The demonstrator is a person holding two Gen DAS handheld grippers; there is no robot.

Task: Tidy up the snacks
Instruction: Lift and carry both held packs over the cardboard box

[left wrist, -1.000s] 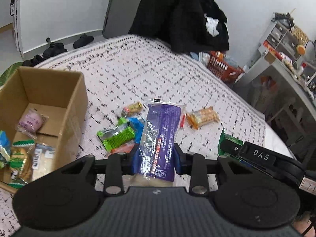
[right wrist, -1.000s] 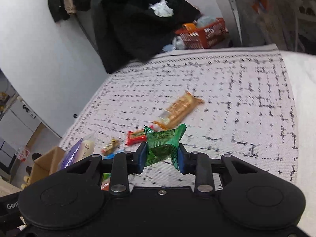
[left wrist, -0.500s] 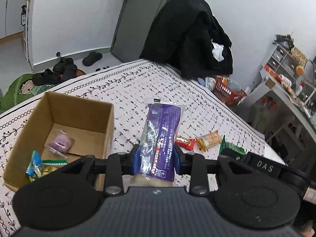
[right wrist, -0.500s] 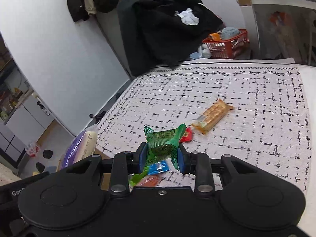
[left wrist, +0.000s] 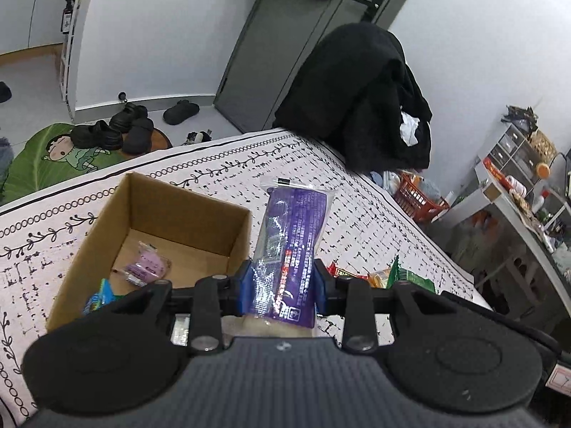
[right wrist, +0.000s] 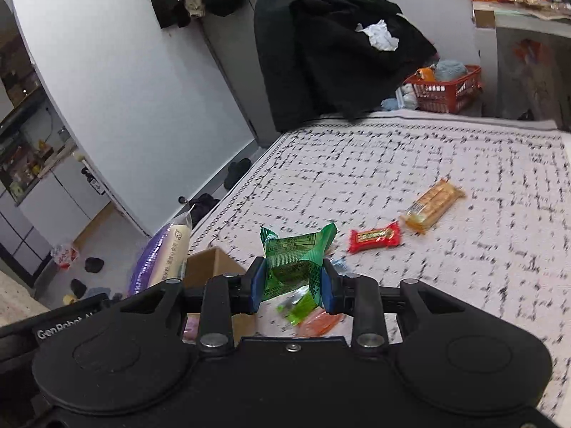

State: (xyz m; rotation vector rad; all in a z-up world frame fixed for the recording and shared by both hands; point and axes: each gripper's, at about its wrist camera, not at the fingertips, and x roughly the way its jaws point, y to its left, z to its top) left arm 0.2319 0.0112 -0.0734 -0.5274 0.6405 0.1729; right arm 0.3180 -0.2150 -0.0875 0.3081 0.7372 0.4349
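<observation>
My left gripper (left wrist: 282, 287) is shut on a long purple snack packet (left wrist: 291, 242), held upright just right of an open cardboard box (left wrist: 107, 221) on the patterned table. The box holds a pink packet (left wrist: 150, 262) and a blue-green one (left wrist: 98, 297). My right gripper (right wrist: 292, 285) is shut on a green snack packet (right wrist: 294, 256), held above the table; the purple packet (right wrist: 160, 253) and a box corner (right wrist: 207, 264) show at its left. A red bar (right wrist: 374, 237) and an orange cracker pack (right wrist: 431, 205) lie on the table.
Green and orange packets (right wrist: 310, 315) lie below the right gripper. A black coat over a chair (left wrist: 360, 96) stands at the table's far edge. A red basket (right wrist: 446, 87) sits on the floor beyond; shoes (left wrist: 117, 132) lie near the door.
Both grippers have risen and swung left towards the box, each still holding its packet. The box now sits closer to the middle of the left wrist view.
</observation>
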